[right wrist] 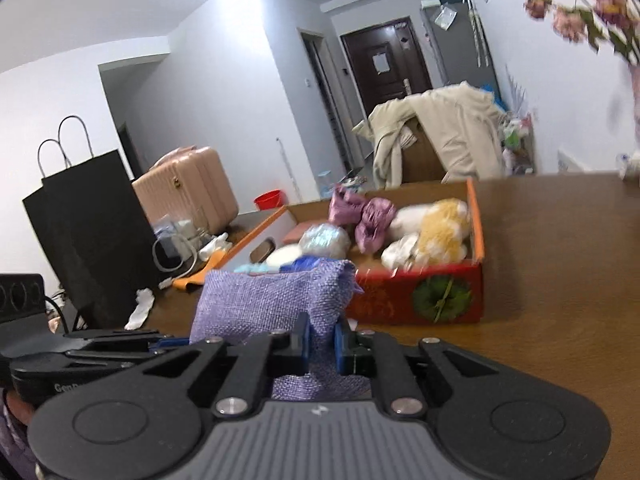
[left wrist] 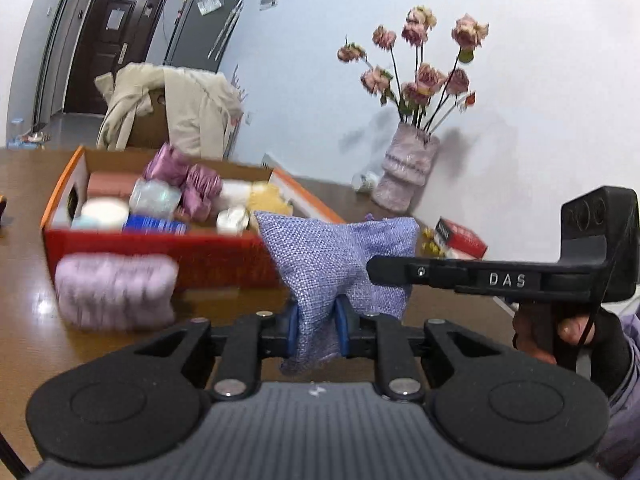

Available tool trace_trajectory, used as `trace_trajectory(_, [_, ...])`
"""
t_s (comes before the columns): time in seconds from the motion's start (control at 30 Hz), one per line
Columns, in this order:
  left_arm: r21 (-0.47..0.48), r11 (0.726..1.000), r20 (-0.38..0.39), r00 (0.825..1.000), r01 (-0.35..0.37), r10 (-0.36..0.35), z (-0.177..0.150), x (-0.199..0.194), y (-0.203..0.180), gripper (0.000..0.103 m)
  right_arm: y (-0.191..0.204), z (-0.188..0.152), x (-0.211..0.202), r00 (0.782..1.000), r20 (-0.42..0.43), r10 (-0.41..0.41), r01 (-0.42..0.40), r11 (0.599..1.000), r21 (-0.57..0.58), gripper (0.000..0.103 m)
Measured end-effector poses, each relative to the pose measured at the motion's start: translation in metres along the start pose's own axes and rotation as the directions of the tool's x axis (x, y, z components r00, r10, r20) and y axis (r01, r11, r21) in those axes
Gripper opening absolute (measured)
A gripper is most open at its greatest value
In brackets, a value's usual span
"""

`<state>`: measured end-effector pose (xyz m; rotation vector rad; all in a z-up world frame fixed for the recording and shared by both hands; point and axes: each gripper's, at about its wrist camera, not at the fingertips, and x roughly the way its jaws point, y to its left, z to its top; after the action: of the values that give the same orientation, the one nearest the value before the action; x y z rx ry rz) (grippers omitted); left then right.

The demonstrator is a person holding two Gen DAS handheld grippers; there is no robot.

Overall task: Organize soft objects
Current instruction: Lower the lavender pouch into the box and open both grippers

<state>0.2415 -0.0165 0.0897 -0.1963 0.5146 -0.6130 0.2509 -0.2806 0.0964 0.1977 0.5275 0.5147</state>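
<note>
Here, a lavender woven pouch (left wrist: 332, 268) is being held up above a brown wooden table (left wrist: 24, 320), just in front of an open red and orange cardboard box (left wrist: 160, 252). The pouch is looking plump and coarse in weave, pinched in where it is gripped. The left gripper (left wrist: 317, 326) is clamping its blue pads narrowly on the pouch's lower middle. The right gripper (right wrist: 322, 344) is squeezing the same pouch (right wrist: 276, 304) at another spot, its jaws nearly closed on the cloth.

The box is holding soft things: crumpled mauve fabric (left wrist: 184, 180), a yellow and white plush toy (right wrist: 436, 228) and small wrapped packets. A fuzzy pink item (left wrist: 114, 290) is lying on the table, touching the box's front wall.

Farther back, a vase of dried pink roses (left wrist: 412, 160) is standing by a white wall. A beige coat (right wrist: 440, 132) is draping over a chair, and a black paper bag (right wrist: 88, 232) and a pink suitcase (right wrist: 188, 192) are sitting at the table's far side.
</note>
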Motion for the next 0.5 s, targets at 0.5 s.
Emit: trace_trajectory(0.5, [-0.156, 0.981, -0.281, 0.957, -0.117, 0.069, 0.098, 0.185, 0.048, 0.02, -0.054, 0.112, 0.154, 0.904, -0.309, -0.296, 0.265, 0.954, -0.14, 0.012])
